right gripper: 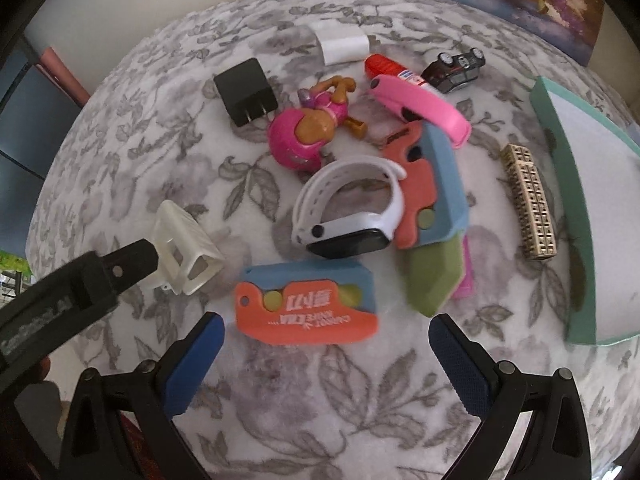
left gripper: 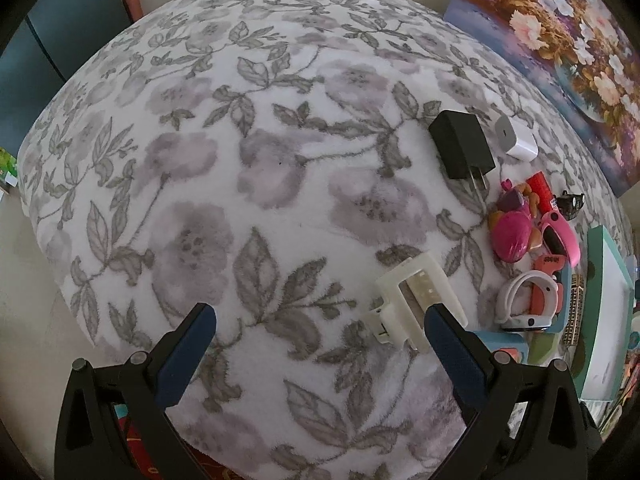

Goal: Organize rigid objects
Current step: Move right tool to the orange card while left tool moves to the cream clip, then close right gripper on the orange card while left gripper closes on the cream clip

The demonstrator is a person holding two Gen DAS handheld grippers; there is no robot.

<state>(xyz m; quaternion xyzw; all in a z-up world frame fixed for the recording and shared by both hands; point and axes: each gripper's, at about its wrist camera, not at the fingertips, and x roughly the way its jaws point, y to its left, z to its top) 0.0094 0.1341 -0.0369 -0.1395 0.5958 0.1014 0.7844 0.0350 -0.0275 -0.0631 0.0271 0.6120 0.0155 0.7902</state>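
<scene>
Fleecy white cloth printed with grey leaves and mauve flowers (left gripper: pixel 256 184) covers the surface on which the small hard objects lie, most of them gathered toward its right side. Both tools are spread wide and hold nothing: the left tool (left gripper: pixel 320 332) hangs over bare cloth, its right finger (left gripper: pixel 456 356) just beside a cream plastic clip-like bracket (left gripper: pixel 416 296), and the right tool (right gripper: pixel 326 344) hovers just short of a flat orange-and-blue toy knife case with white lettering (right gripper: pixel 308 304). Beyond that case sits a white fitness band with a black screen (right gripper: pixel 348 208), resting against a second orange, blue and green toy knife (right gripper: pixel 432 204). Farther back lie a pink cartoon dog figure with a round pink helmet (right gripper: pixel 308 128), a pink plastic band (right gripper: pixel 420 104), a red tube (right gripper: pixel 384 66) and a small black toy car (right gripper: pixel 454 66). A black wall charger with two prongs (left gripper: pixel 462 144) and a white cube charger (left gripper: pixel 516 140) lie close together near the far edge. A beige building-shaped block (right gripper: pixel 530 204) lies apart to the right, near a teal-rimmed tray with a white floor (right gripper: pixel 560 128). A flower painting (left gripper: pixel 560 40) leans behind the cloth.
</scene>
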